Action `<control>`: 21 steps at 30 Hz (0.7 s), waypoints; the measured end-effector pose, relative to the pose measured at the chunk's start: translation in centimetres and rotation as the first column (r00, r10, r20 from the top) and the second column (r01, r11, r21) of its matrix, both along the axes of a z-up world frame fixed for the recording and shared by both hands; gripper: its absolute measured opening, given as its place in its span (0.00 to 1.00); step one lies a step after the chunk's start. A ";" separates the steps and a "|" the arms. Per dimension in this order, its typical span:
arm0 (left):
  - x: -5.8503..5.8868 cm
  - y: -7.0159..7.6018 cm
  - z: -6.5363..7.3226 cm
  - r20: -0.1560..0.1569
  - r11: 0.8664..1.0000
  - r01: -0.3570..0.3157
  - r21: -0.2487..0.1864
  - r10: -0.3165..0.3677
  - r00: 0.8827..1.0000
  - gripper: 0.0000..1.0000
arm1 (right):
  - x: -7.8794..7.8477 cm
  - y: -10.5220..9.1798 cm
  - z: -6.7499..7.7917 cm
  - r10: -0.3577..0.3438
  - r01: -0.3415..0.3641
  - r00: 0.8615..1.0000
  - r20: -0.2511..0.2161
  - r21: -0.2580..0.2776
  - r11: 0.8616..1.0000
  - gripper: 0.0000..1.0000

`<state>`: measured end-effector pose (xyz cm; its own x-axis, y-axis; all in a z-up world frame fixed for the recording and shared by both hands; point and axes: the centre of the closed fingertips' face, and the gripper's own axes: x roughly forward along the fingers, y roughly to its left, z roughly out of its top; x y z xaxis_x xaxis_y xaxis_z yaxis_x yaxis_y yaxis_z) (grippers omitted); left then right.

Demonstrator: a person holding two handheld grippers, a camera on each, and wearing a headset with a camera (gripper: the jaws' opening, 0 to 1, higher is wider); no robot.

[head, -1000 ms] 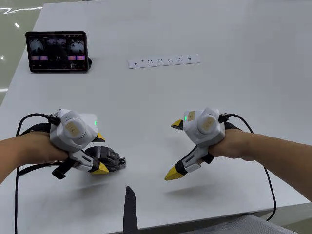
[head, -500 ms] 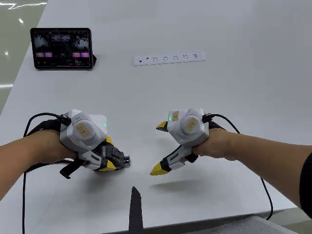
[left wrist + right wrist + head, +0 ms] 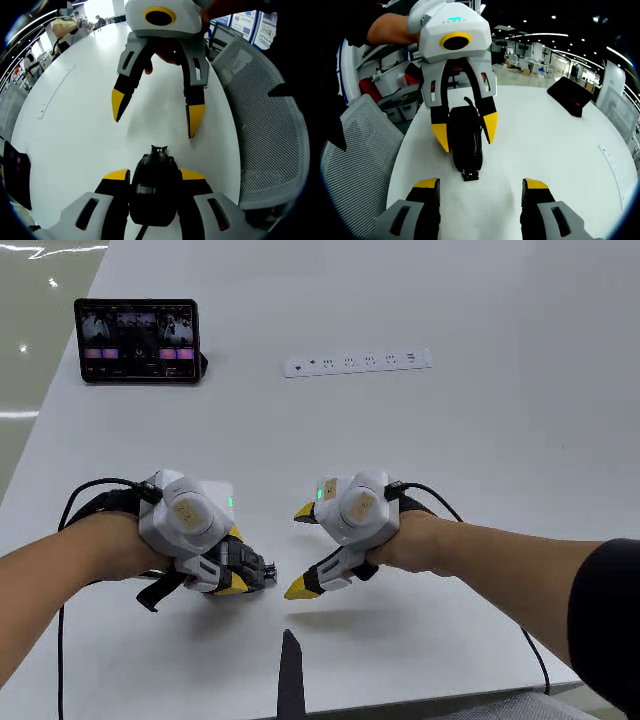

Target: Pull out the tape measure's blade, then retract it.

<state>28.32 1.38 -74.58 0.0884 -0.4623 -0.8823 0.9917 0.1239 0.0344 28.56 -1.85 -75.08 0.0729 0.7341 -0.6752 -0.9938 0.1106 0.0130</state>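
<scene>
At the front edge of the white workbench (image 3: 470, 460), the rigid black tape measure case (image 3: 250, 566) is being pinched by the left gripper (image 3: 237, 561), while the right gripper (image 3: 300, 551) is being held spread before its metal end hook (image 3: 470, 175), judged the sole hold for the springy blade.

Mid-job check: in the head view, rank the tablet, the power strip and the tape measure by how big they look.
1. tablet: largest in area.
2. power strip: slightly longer than the tablet, but far thinner.
3. tape measure: smallest as seen, though partly hidden in the left tongs, so unsure.
</scene>
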 end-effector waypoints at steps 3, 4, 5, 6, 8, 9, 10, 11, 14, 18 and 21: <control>0.0 0.0 -0.1 0.005 1.000 0.000 0.005 0.000 1.000 0.32 | -0.2 0.3 -0.5 0.004 -0.004 1.000 -0.003 -0.006 1.000 0.59; 0.0 0.0 -0.1 0.005 1.000 0.000 0.005 0.000 1.000 0.32 | -0.3 0.4 -0.6 0.011 -0.011 1.000 -0.005 -0.013 1.000 0.58; 0.1 0.0 -0.1 0.006 1.000 -0.001 0.005 0.001 1.000 0.32 | -0.5 0.4 -0.9 0.027 -0.027 1.000 -0.005 -0.027 0.999 0.56; 0.1 0.1 -0.2 0.007 1.000 -0.001 0.005 0.001 1.000 0.32 | -0.7 0.4 -1.0 0.042 -0.042 0.999 -0.004 -0.032 0.999 0.52; 0.2 0.0 -0.2 0.015 1.000 -0.005 -0.005 0.005 1.000 0.32 | -0.8 0.7 -1.3 0.053 -0.053 0.999 0.005 -0.038 0.998 0.48; 0.1 0.0 -0.2 0.019 1.000 -0.006 -0.008 0.006 1.000 0.32 | -0.8 0.8 -1.4 0.056 -0.056 0.998 0.005 -0.039 0.998 0.45; 0.1 0.0 -0.1 0.021 1.000 -0.006 -0.009 0.007 1.000 0.32 | -0.8 0.9 -1.7 0.063 -0.063 0.998 0.001 -0.042 0.997 0.43; 0.1 0.0 -0.1 0.020 1.000 -0.006 -0.009 0.006 1.000 0.32 | -0.9 1.0 -1.8 0.070 -0.070 0.998 0.002 -0.045 0.997 0.41; 0.2 0.0 -0.2 0.012 1.000 -0.004 -0.009 0.004 1.000 0.32 | -1.1 1.3 -2.2 0.085 -0.085 0.996 -0.005 -0.051 0.995 0.36; 0.2 0.0 -0.3 0.009 1.000 0.000 -0.010 0.000 1.000 0.32 | -1.1 1.7 -2.4 0.084 -0.085 0.996 -0.008 -0.052 0.995 0.31; 0.2 -0.1 -0.3 0.006 1.000 0.001 -0.015 -0.001 1.000 0.32 | -1.1 1.9 -2.7 0.089 -0.089 0.996 -0.003 -0.057 0.994 0.24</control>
